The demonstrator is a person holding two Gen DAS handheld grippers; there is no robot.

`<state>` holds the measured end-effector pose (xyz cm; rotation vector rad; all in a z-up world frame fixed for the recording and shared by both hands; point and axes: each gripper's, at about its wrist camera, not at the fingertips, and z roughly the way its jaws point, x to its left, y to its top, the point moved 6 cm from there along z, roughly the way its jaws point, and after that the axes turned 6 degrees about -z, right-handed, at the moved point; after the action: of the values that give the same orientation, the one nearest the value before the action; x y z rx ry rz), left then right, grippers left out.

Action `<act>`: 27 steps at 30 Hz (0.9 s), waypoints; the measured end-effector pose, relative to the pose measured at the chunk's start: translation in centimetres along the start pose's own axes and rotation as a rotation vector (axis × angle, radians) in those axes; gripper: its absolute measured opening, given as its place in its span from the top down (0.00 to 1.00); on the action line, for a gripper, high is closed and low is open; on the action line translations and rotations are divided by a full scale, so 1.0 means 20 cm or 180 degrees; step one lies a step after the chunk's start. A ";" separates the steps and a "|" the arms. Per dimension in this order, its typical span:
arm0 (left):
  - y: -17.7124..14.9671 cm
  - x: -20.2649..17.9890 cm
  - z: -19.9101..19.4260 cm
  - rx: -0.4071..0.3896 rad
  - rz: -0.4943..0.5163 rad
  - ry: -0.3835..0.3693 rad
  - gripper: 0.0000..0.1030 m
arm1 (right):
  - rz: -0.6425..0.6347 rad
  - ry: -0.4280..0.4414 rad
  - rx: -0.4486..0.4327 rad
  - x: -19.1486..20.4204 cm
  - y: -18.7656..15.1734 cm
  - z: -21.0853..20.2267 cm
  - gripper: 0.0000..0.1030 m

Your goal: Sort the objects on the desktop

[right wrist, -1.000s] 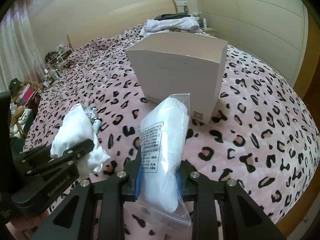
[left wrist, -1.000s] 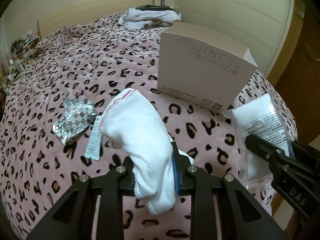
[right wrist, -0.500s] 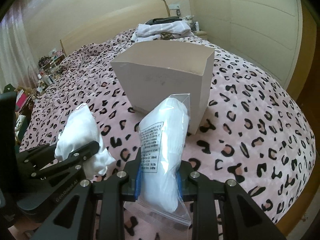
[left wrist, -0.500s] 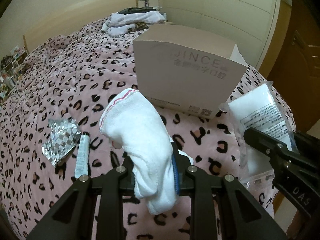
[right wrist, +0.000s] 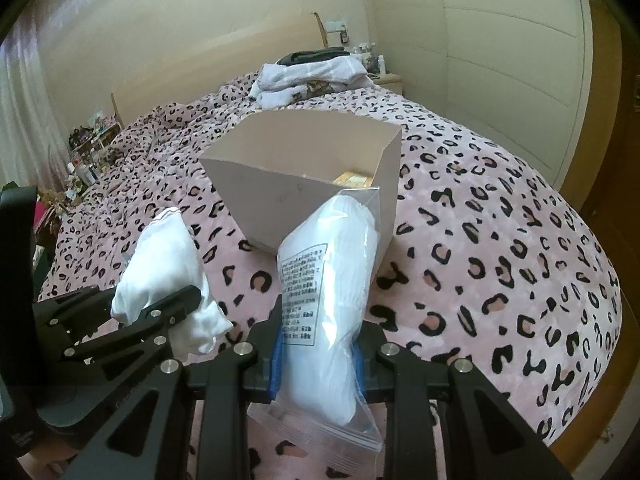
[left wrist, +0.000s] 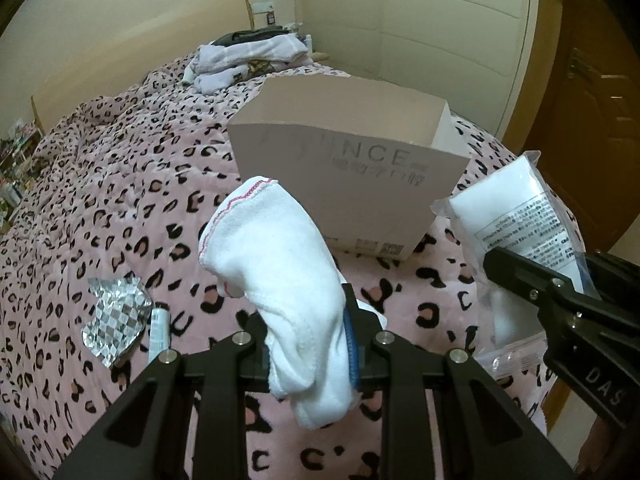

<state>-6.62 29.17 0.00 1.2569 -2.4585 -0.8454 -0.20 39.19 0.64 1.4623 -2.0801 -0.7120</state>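
Cotton sock [left wrist: 280,280] is clamped in my left gripper [left wrist: 308,344], a bagged pack [right wrist: 332,300] in my right gripper [right wrist: 318,356], both held before the open box [right wrist: 304,184]. Slick plastic may slip out, or the drooping sock may snag the box rim.
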 end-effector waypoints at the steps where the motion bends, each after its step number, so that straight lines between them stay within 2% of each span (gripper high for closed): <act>1: 0.01 -0.01 0.00 -0.0006 0.0008 -0.0005 0.76 | 0.0004 0.0000 -0.0012 0.00 0.01 0.00 0.74; 9: 0.08 -0.04 0.02 0.0015 0.0026 -0.0095 0.76 | 0.0002 -0.0015 -0.0078 -0.02 0.07 -0.01 0.74; 14: 0.14 -0.05 0.03 0.0063 0.0022 -0.0232 0.76 | 0.0011 -0.0007 -0.0105 -0.04 0.11 -0.01 0.74; 22: 0.31 -0.05 0.04 0.0122 -0.0025 -0.0462 0.76 | 0.0027 0.0048 -0.0192 -0.06 0.24 -0.02 0.74; 27: 0.44 -0.05 0.06 0.0119 -0.0046 -0.0519 0.76 | 0.0012 0.0044 -0.0248 -0.07 0.35 -0.02 0.74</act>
<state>-12.31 34.45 4.38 1.2661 -2.6056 -0.9445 -4.31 42.48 5.39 1.4163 -2.0213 -0.7707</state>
